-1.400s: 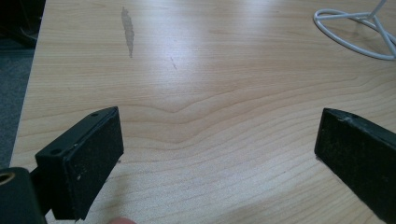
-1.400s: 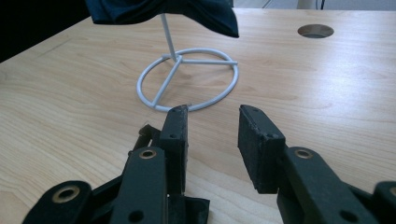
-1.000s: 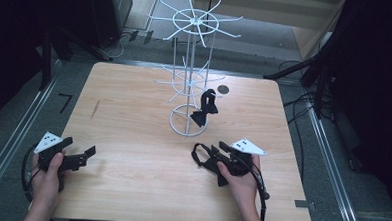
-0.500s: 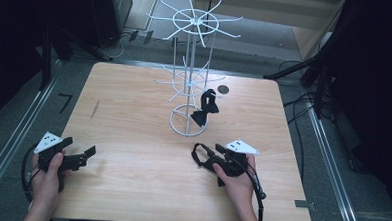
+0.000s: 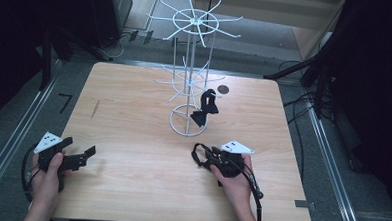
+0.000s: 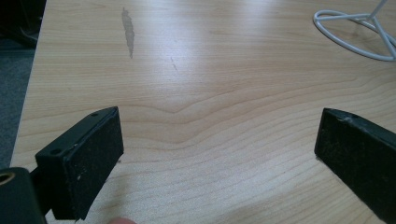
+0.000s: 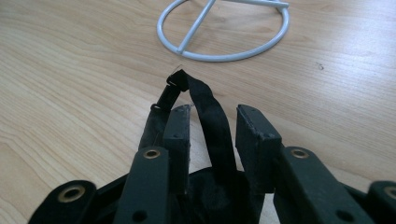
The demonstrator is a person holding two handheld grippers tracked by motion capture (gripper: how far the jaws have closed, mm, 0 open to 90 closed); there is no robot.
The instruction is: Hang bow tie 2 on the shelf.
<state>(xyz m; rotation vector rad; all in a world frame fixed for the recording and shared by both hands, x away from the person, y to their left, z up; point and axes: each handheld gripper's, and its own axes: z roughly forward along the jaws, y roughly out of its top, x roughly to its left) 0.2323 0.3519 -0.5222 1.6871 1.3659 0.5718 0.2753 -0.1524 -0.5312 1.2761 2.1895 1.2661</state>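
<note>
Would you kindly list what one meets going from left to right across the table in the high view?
Left gripper → white wire rack → black bow tie hanging on it → right gripper with a black strap between its jaws.

Counter centre: the white wire rack [image 5: 190,85] stands upright here, its ring base [image 7: 224,28] flat on the wood and its spokes spreading wide at two heights.
Rack right side: a black bow tie [image 5: 205,110] hangs off a lower spoke, down beside the ring base.
Behind rack: a small dark disc [image 5: 223,90] lies on the counter [image 5: 134,108] near the far edge.
Left half: bare wood from the rack to the left edge, wide room to pass.
Near right: a black strap [image 7: 205,107] loops up from the wood between the right gripper [image 5: 204,158] and the ring base.
Left gripper [image 6: 219,154]: bare wood between its wide-set jaws.
</note>
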